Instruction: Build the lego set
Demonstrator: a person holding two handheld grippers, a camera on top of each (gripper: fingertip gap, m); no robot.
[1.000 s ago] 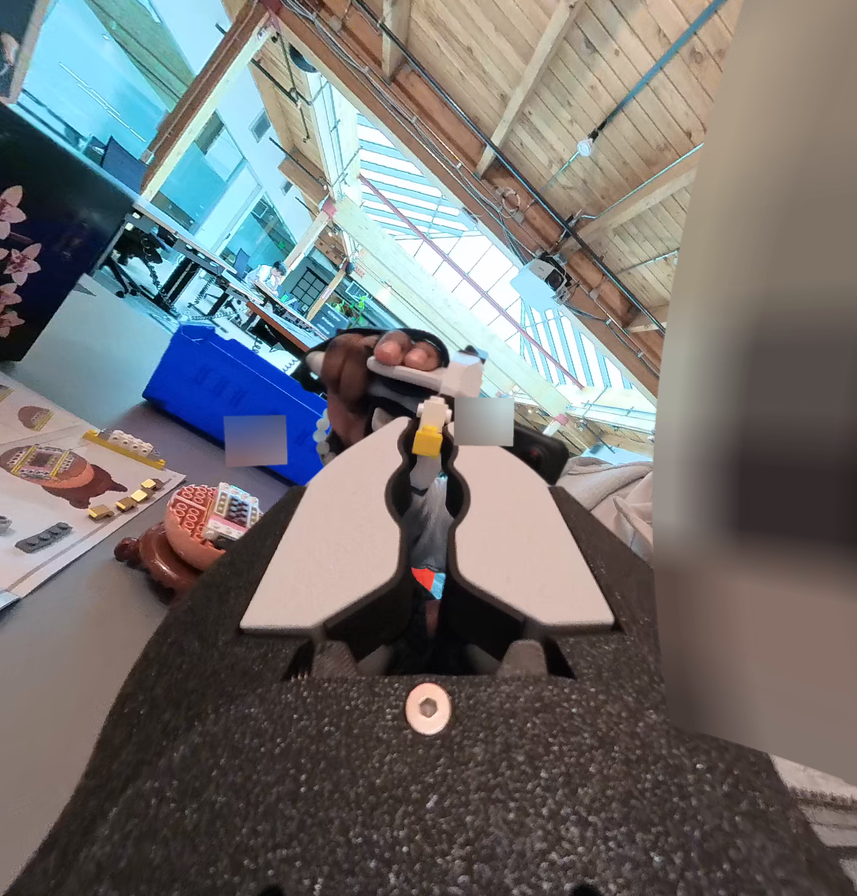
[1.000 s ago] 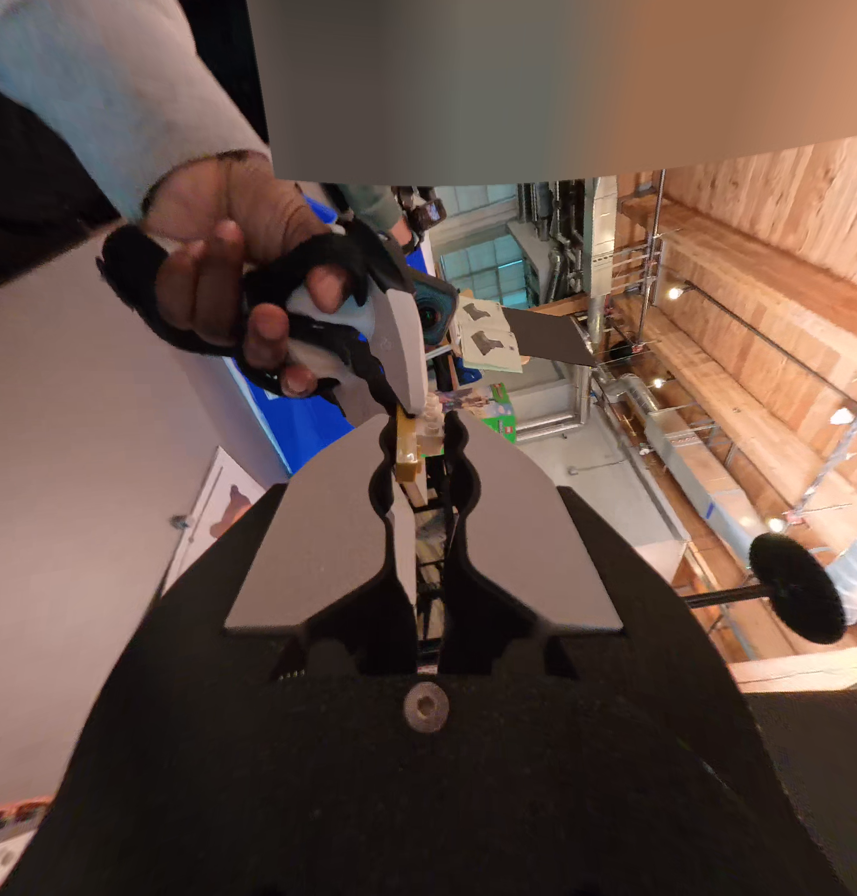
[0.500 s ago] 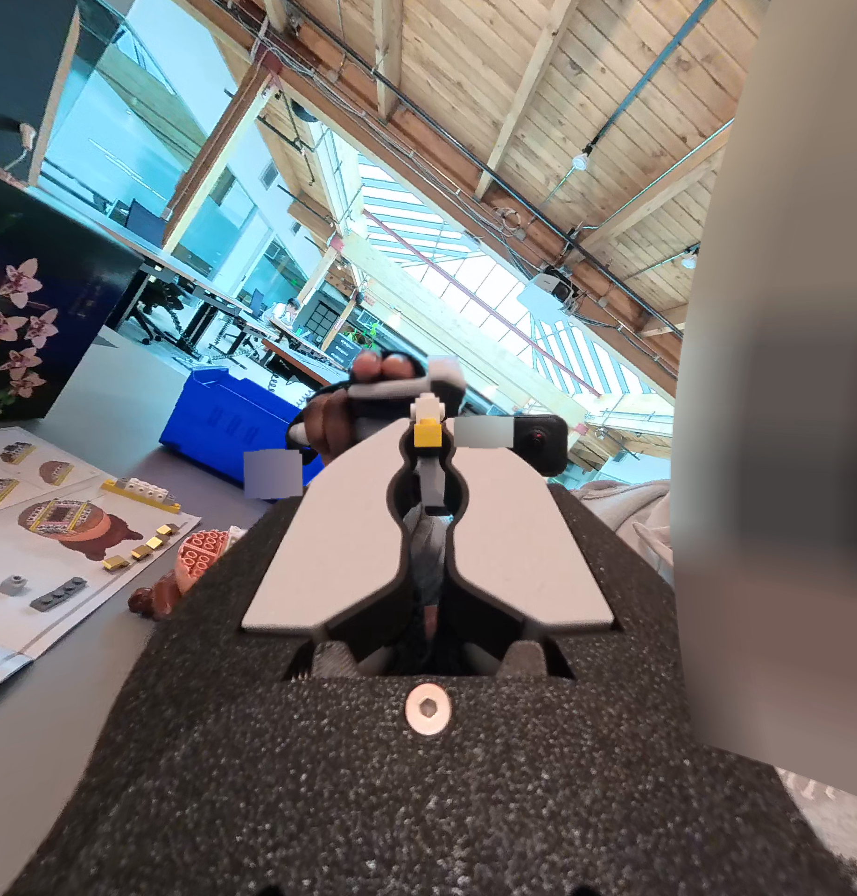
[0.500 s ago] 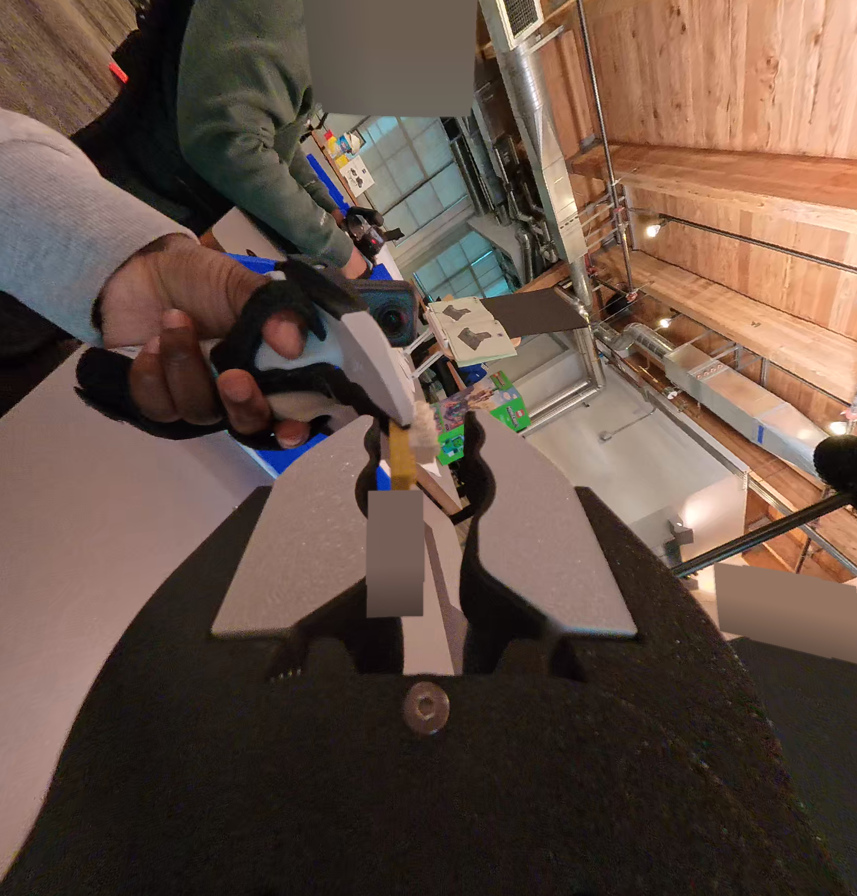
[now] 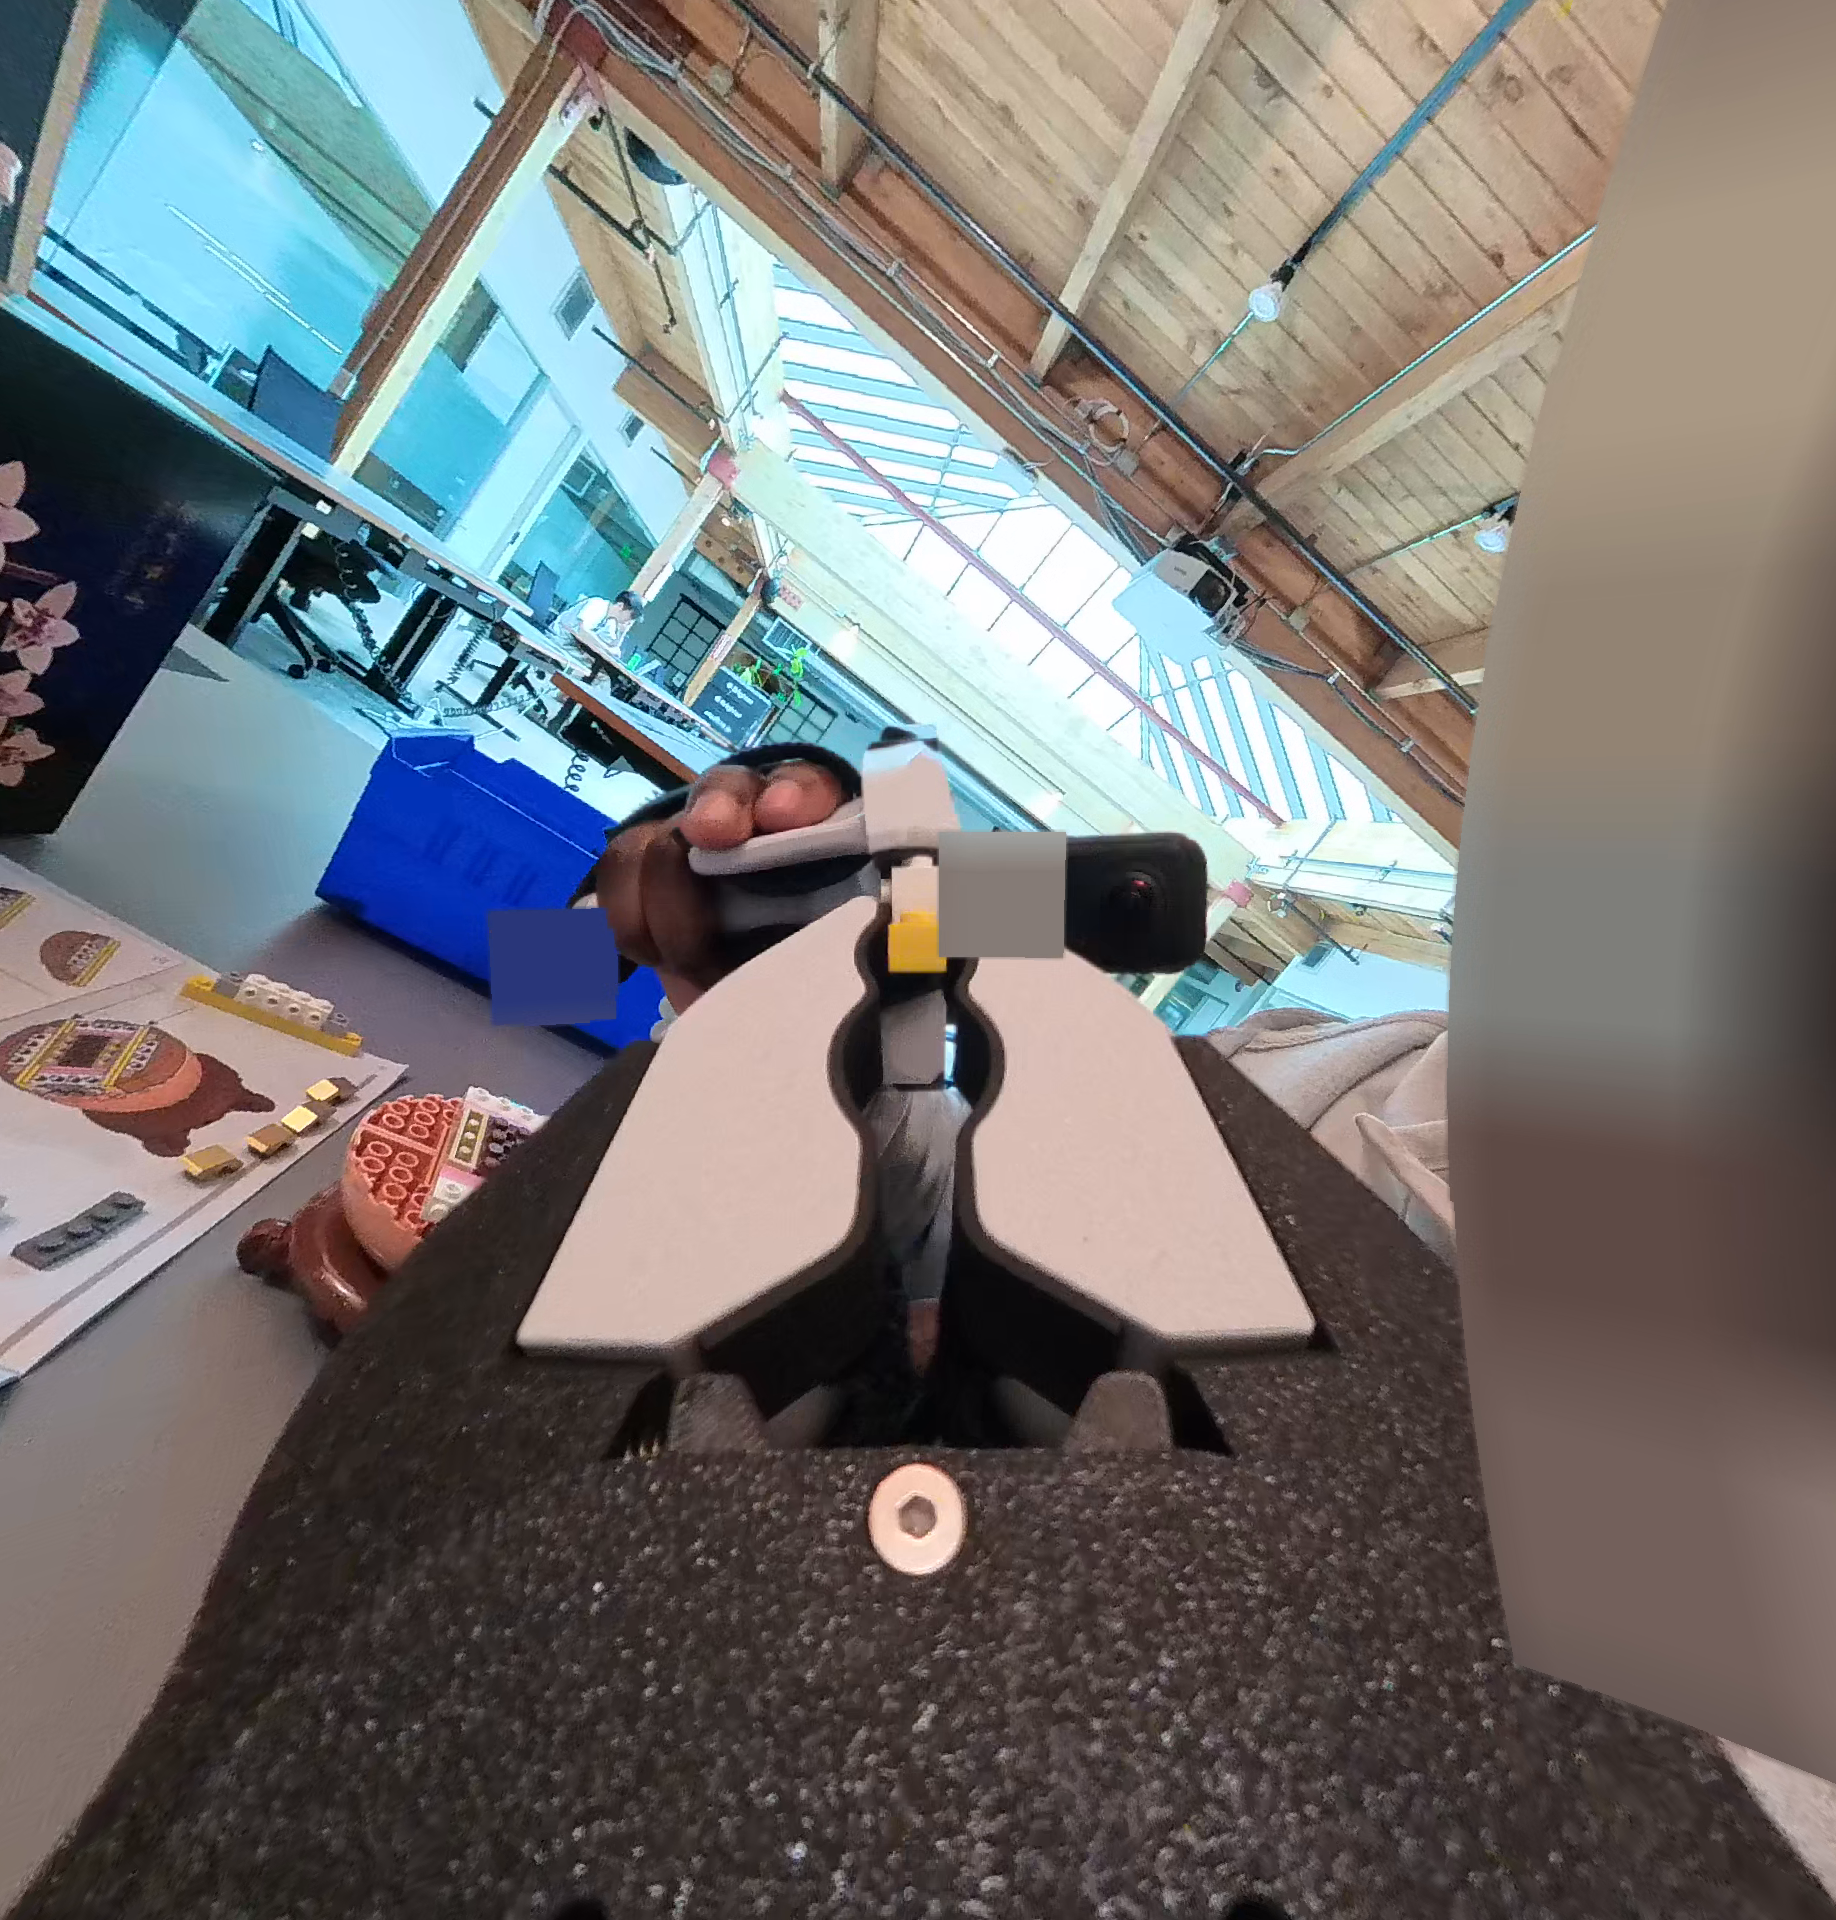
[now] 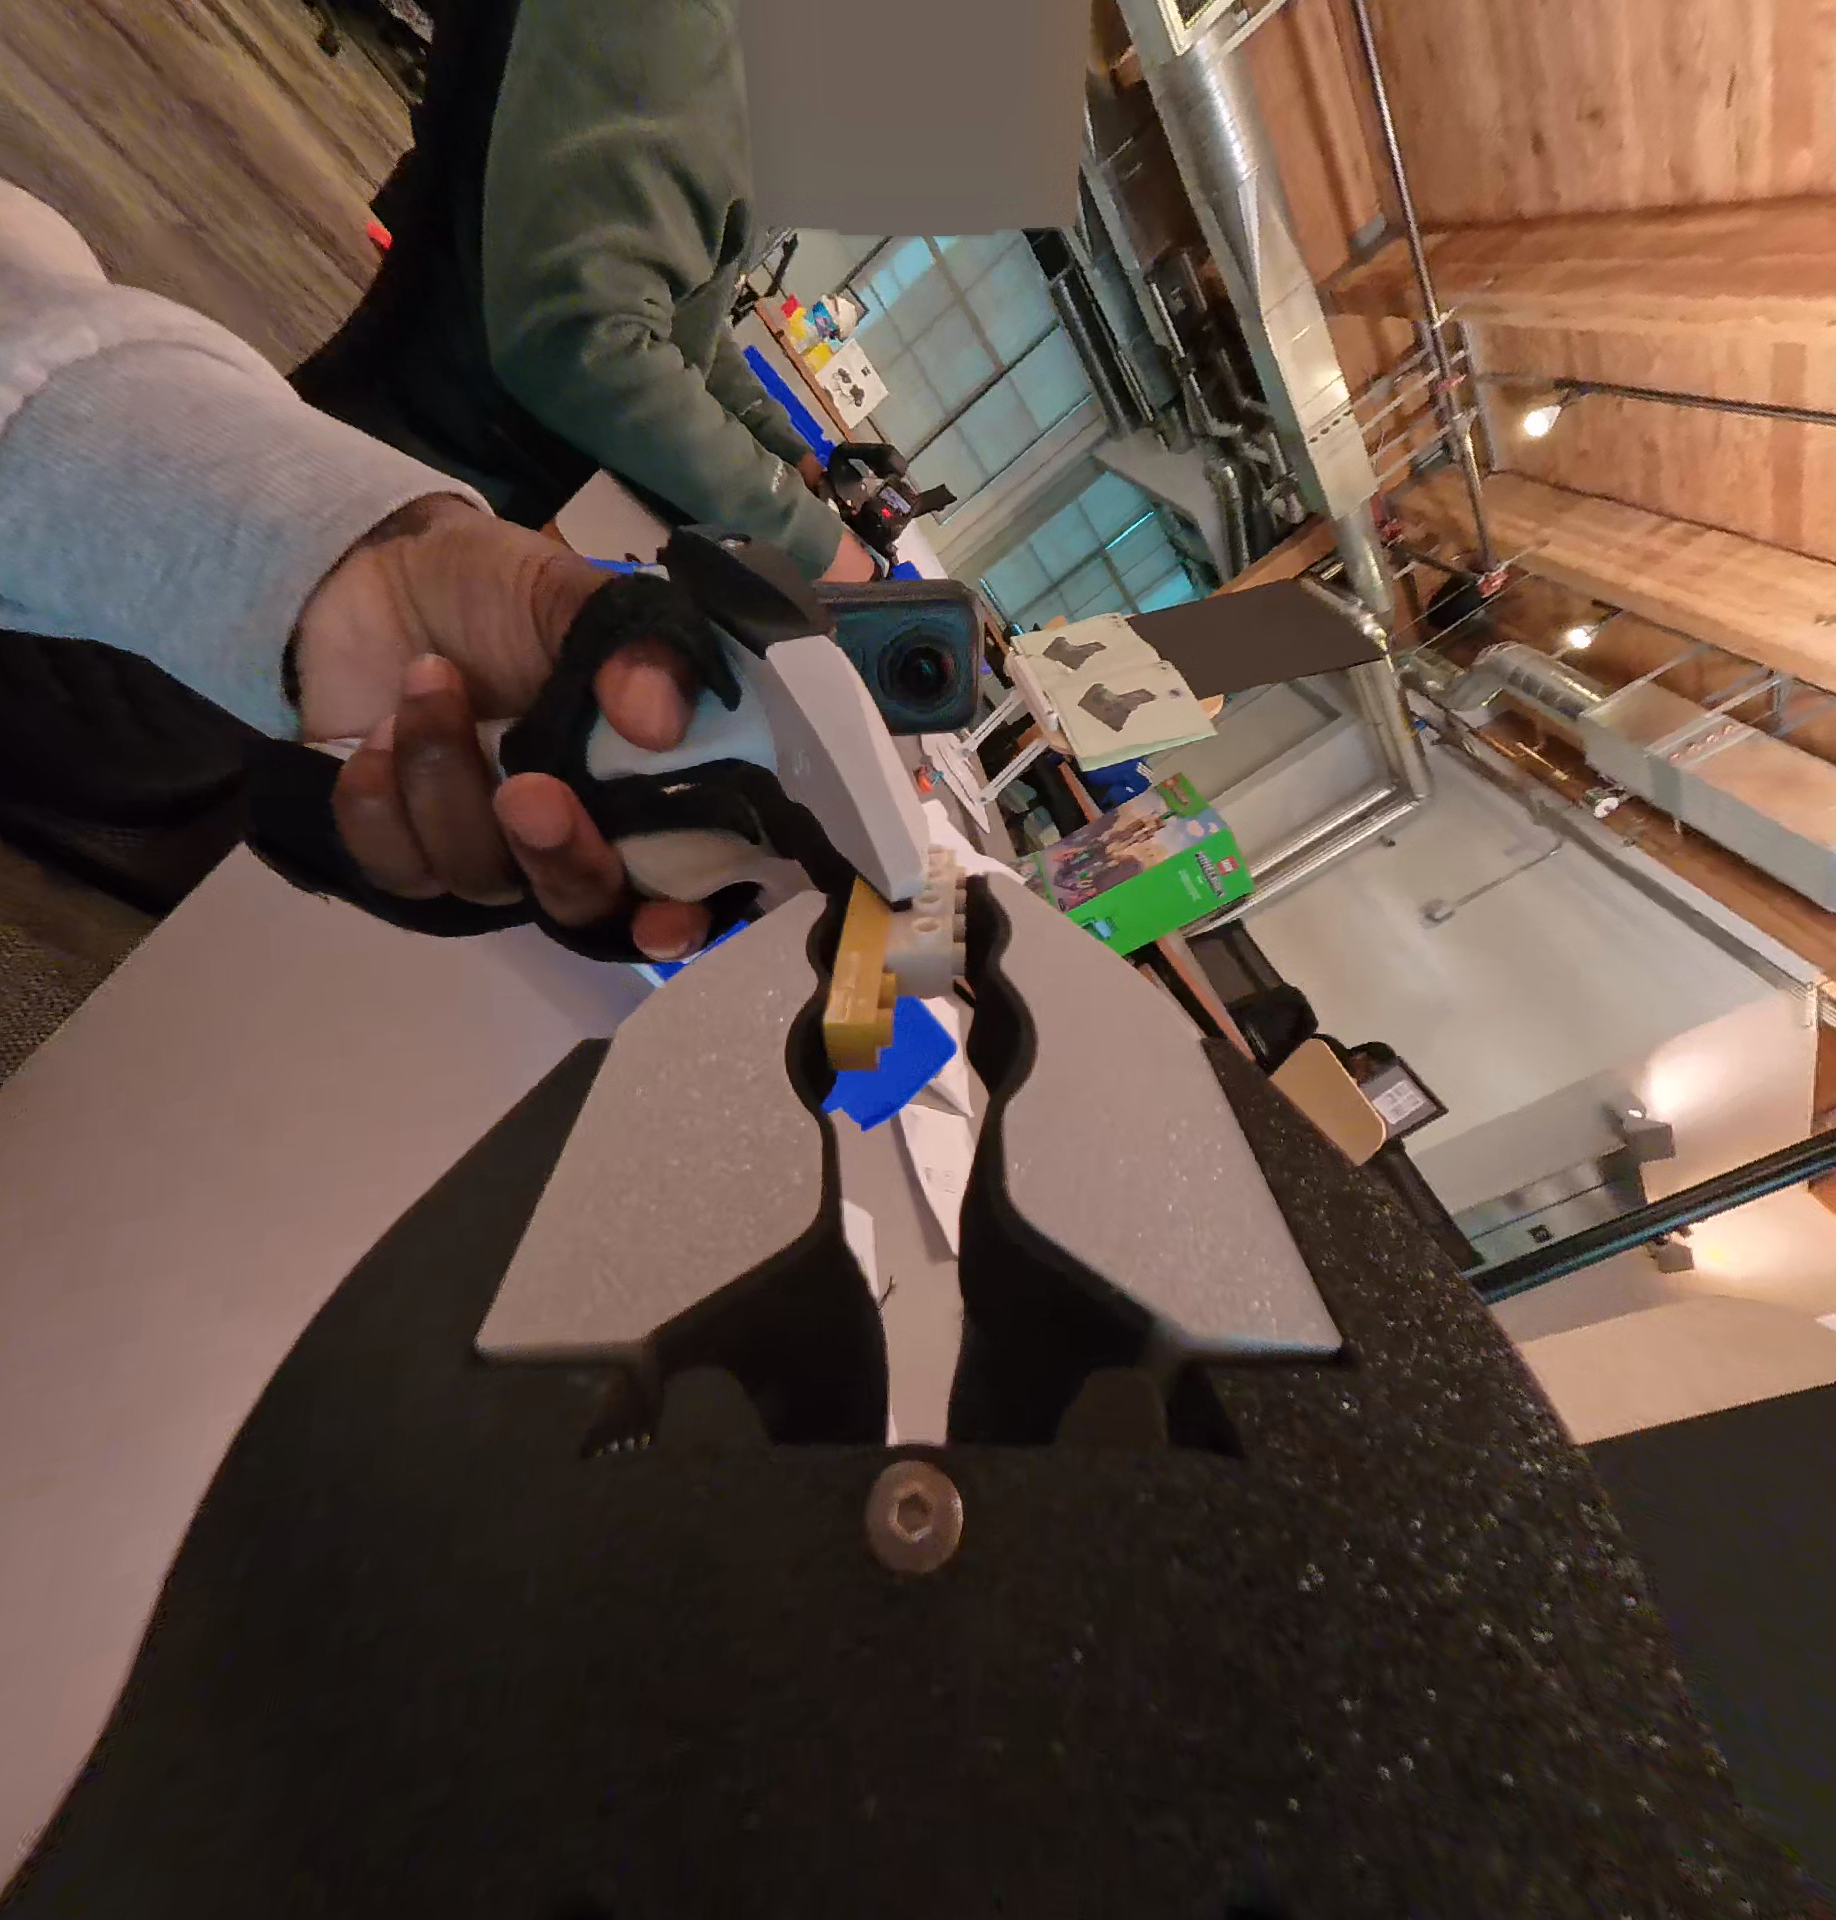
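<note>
Gripping the brick strip, both grippers have tilted apart.

The round brick model at the lower left of the left wrist view is half hidden behind the left tongs' black body. The instruction sheet runs off the left edge. In the right wrist view, the left tongs' tip covers the top of the small yellow-and-grey brick assembly, so the contact there cannot be told.
</note>
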